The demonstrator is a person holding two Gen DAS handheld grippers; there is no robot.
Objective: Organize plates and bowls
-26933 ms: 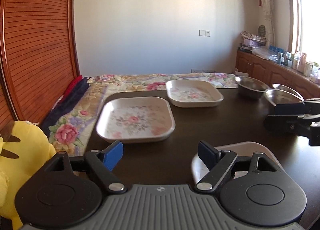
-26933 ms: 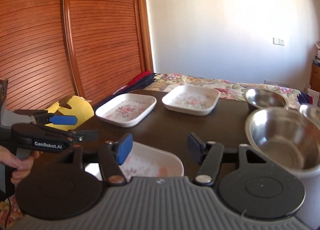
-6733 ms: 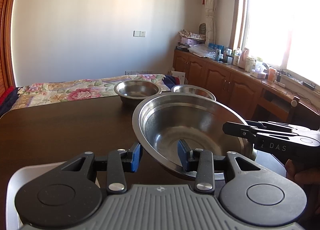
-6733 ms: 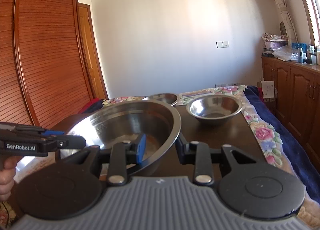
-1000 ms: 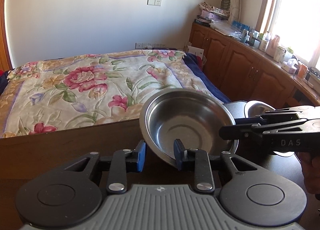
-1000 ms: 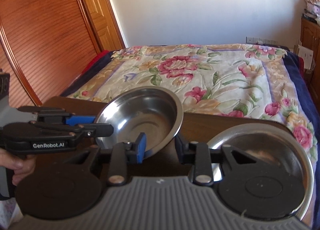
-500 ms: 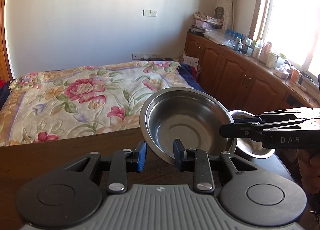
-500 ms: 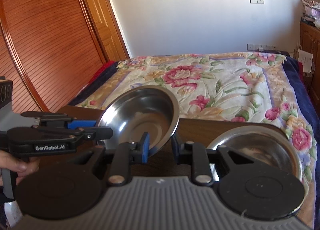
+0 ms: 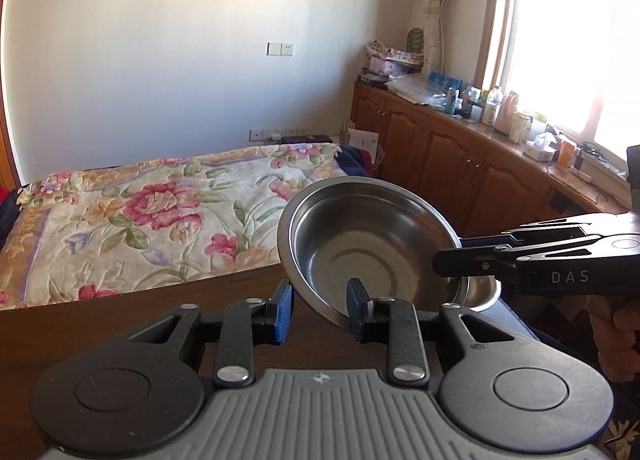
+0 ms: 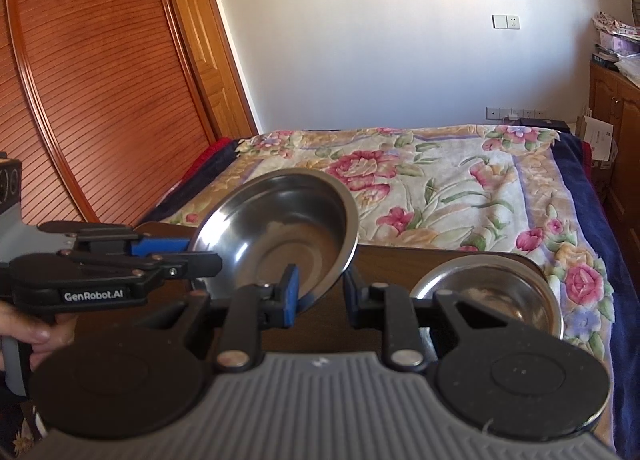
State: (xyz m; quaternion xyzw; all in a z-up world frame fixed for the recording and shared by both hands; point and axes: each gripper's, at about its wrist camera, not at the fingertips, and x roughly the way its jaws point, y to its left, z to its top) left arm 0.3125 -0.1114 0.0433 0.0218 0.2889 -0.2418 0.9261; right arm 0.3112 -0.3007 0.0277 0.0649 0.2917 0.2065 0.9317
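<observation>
Left gripper: your left gripper [image 9: 319, 310] stands narrow, its jaws closed on the near rim of the steel bowl [image 9: 372, 244], one pad inside and one outside.
Right gripper: your right gripper [image 10: 322, 294] is also narrow and pinches the same bowl on its right side; its jaws have come a little closer than a second ago, so this grip looks firmer.
What changed: a second ago the bowl was low over the far edge of the table [image 10: 420, 260]. Now you have raised it with both hands, and it tilts with its opening toward you.
Bowl place: it hangs in the air between the two tools, in front of the flowered bed [image 9: 140, 212], and touches nothing else.
Second bowl: the second bowl [image 10: 492, 292] rests on the table at the right, near the held one but lower and apart from it.
Meaning: the lift seems finished. I judge that the next step is to carry this bowl and nest it with another one.
Caution: the rim is thin and smooth, so keep both hands moving together.
</observation>
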